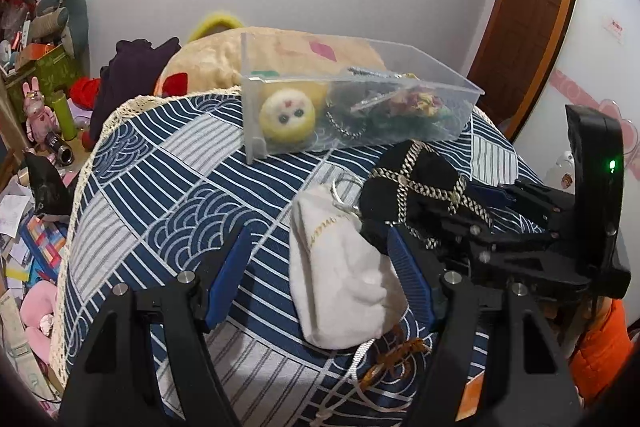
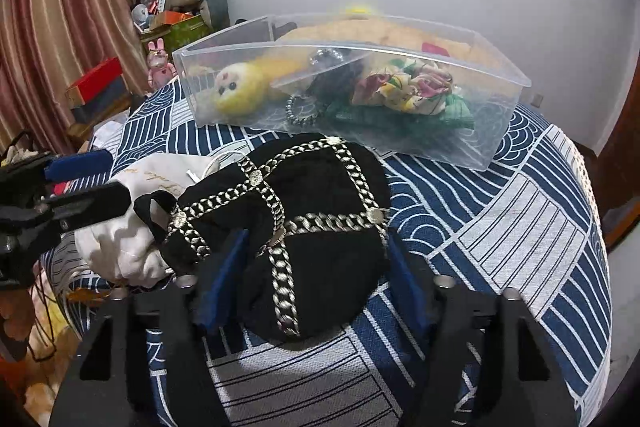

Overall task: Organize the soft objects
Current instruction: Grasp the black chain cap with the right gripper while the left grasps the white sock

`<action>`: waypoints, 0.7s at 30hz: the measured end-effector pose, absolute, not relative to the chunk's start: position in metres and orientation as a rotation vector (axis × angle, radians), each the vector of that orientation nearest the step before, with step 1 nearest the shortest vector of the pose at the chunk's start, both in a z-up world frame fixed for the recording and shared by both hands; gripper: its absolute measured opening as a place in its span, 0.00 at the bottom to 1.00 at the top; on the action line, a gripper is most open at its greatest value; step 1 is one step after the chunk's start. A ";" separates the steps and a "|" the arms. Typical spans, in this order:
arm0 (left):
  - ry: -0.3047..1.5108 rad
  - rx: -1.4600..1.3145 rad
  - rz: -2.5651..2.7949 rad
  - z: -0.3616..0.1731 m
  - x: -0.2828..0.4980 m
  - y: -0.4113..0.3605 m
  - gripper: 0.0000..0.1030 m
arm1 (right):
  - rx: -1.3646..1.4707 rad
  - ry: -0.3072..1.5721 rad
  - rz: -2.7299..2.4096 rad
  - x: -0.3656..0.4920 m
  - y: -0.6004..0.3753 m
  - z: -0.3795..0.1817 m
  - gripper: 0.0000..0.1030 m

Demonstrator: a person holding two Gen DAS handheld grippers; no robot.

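A: Where do things stand?

B: The black pouch (image 2: 316,227) with its silver chain lattice lies on the blue patterned cloth (image 2: 500,227), just in front of the clear plastic bin (image 2: 508,95). The right gripper (image 2: 316,275) has its jaws spread open, one blue pad on each side of the pouch — not yet squeezing, as far as I can judge.

A: And the left one?

B: The left gripper (image 1: 320,275) is open too, its right pad against the white drawstring bag (image 1: 340,279), which touches the black pouch. It holds nothing.

A: So how should the grasp go?

B: Close on the fabric body, I'd say, not on the chain alone — the links would likely slip or let the pouch swing. The bag's metal ring (image 1: 340,191) lies close to the pouch's neck, so lift straight up and slowly, watching that the white bag doesn't come along.

A: Then into the bin?

B: Probably. The yellow plush toy (image 2: 236,87), a chain and the floral cloth (image 2: 404,87) already sit inside; the space nearest the front wall looks free.
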State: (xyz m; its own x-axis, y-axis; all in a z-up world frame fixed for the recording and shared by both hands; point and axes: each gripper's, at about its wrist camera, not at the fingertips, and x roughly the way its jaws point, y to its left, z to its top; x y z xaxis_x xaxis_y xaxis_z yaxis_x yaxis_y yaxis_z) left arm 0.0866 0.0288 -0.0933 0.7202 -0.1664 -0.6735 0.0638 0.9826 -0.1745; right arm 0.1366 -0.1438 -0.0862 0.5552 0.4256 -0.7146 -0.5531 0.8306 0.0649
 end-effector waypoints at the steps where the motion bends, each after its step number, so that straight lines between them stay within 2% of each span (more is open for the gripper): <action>1: 0.762 -0.141 -0.132 -0.095 0.087 0.027 0.68 | -0.168 0.795 0.586 0.137 -0.146 -0.086 0.42; 4: 0.772 -0.137 -0.140 -0.098 0.089 0.023 0.68 | -0.147 0.798 0.604 0.136 -0.151 -0.084 0.26; 6: 0.777 -0.133 -0.145 -0.100 0.090 0.020 0.68 | -0.136 0.796 0.611 0.135 -0.152 -0.082 0.22; 11: 0.775 -0.122 -0.172 -0.104 0.090 0.016 0.65 | -0.106 0.768 0.599 0.133 -0.161 -0.073 0.20; 13: 0.782 -0.129 -0.190 -0.106 0.092 0.016 0.52 | -0.095 0.752 0.589 0.132 -0.166 -0.066 0.20; 17: 0.785 -0.140 -0.208 -0.109 0.093 0.015 0.43 | -0.075 0.717 0.569 0.130 -0.177 -0.054 0.20; 21: 0.776 -0.141 -0.211 -0.106 0.092 0.014 0.27 | -0.057 0.684 0.552 0.128 -0.184 -0.044 0.20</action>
State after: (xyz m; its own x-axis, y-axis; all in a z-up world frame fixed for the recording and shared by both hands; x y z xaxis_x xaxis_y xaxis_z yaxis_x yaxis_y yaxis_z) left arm 0.0917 0.0143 -0.1058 0.6941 -0.2399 -0.6787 0.1365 0.9696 -0.2032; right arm 0.1275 -0.1842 -0.0443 0.6385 0.4647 -0.6135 -0.5015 0.8559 0.1264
